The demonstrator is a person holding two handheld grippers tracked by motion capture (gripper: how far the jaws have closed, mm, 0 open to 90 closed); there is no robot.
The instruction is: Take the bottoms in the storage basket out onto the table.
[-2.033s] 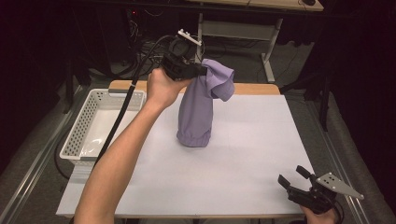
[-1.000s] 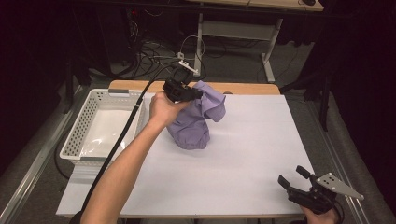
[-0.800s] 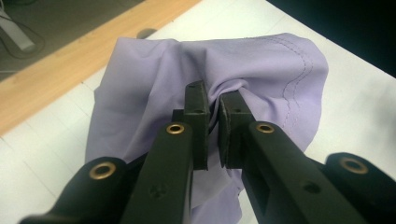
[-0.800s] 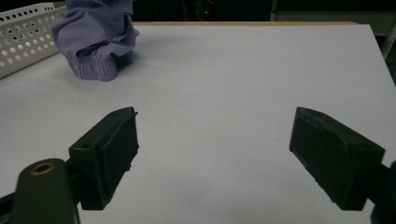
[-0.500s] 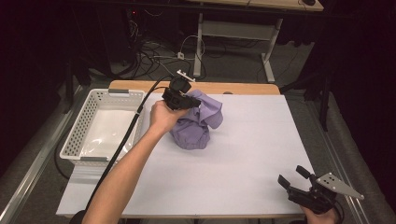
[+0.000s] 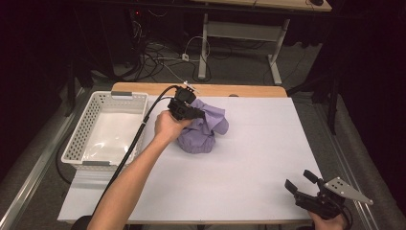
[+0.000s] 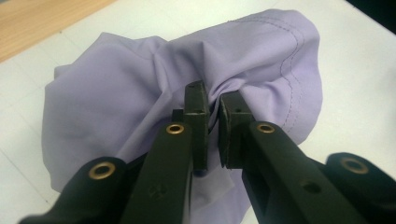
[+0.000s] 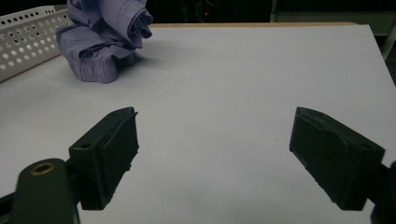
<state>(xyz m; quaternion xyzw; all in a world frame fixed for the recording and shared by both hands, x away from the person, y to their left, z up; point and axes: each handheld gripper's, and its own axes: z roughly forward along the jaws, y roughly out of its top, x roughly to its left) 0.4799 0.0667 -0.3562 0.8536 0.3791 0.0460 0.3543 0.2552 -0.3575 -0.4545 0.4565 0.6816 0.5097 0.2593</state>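
Note:
A lilac garment lies bunched in a heap on the white table sheet, a little left of the middle toward the back. My left gripper sits on top of the heap, shut on a pinch of the cloth; in the left gripper view its jaws clamp a fold. My right gripper rests at the near right edge of the table, open, with nothing between its pads. From there the garment shows far off at the upper left.
A white perforated basket stands at the left edge of the table, holding clear plastic. A wooden strip runs along the back edge. Cables and a desk frame lie on the floor beyond.
My left gripper has come down with the garment, which hung tall two seconds ago and now sits collapsed in a low heap. The right gripper has stayed put.

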